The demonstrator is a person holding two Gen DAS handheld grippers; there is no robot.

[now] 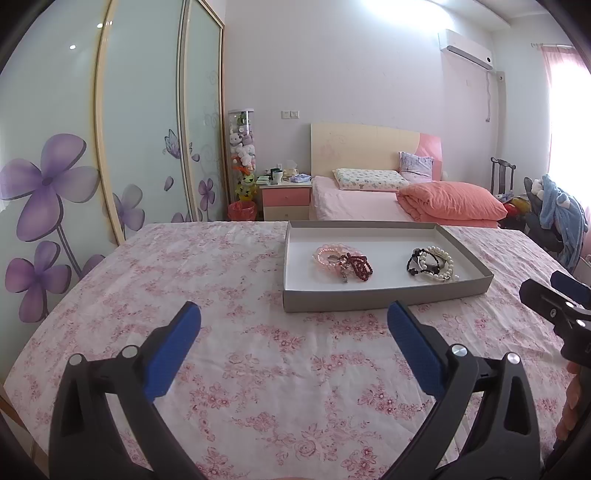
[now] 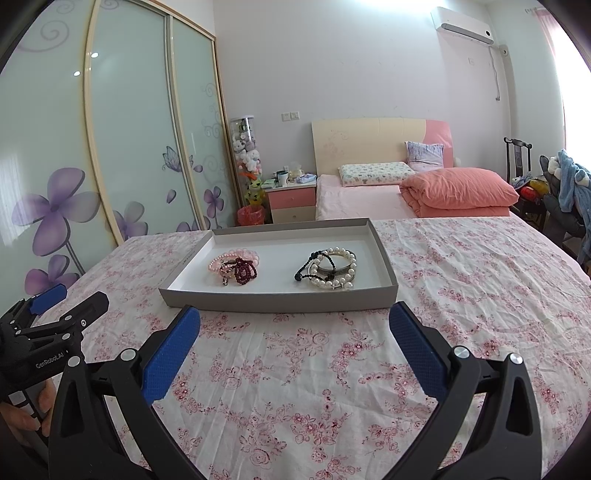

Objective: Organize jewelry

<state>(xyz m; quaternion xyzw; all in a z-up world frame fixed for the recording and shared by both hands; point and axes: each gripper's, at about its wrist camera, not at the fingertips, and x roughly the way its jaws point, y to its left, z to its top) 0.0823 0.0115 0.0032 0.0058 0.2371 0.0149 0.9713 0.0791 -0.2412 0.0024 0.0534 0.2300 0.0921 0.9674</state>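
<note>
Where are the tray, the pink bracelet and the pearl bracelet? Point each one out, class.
tray (image 2: 277, 297): right wrist view, on its grey front wall.
pink bracelet (image 2: 245, 254): right wrist view, on its far beads.
pearl bracelet (image 1: 445, 258): left wrist view, on its right-hand pearls.

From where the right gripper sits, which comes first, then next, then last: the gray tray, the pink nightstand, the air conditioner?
Judged in the right wrist view, from the right gripper:
1. Gray tray, just ahead on the floral cloth.
2. Pink nightstand, beyond, beside the bed.
3. Air conditioner, high on the far wall.
</note>
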